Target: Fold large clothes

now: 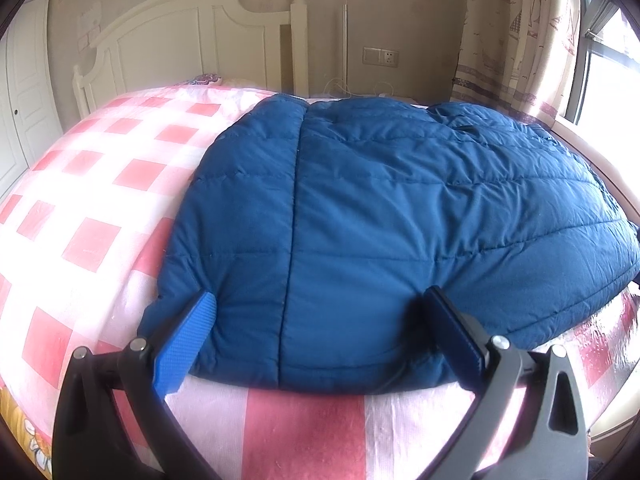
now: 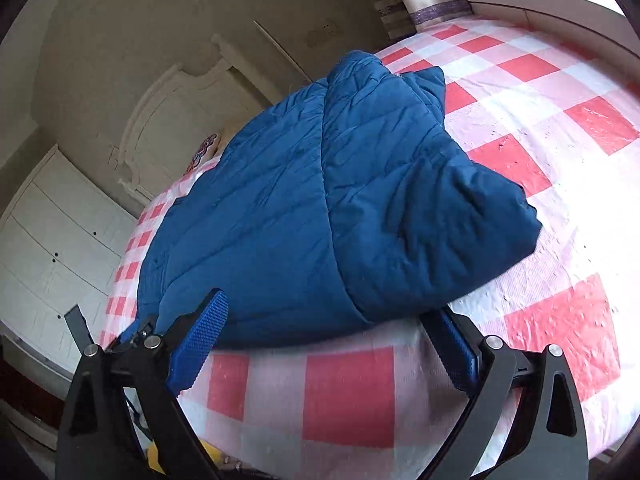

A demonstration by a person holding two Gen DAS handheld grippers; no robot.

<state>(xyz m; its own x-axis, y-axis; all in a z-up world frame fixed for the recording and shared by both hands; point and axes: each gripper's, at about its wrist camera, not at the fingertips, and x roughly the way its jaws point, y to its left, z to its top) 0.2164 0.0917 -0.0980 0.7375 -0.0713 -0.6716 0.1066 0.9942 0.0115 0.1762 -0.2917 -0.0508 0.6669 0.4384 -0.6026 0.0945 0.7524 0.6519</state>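
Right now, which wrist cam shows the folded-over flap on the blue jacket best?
Right wrist. The blue jacket's folded-over flap shows whole there, its free edge resting on the checked bedcover. The left wrist view shows mostly the jacket's flat quilted back; the flap is not distinguishable.

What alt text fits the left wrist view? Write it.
A folded blue quilted padded jacket lies on a bed covered with a pink-and-white checked sheet. The open left gripper straddles its near edge; a white headboard stands behind.

matt quilted cloth jacket
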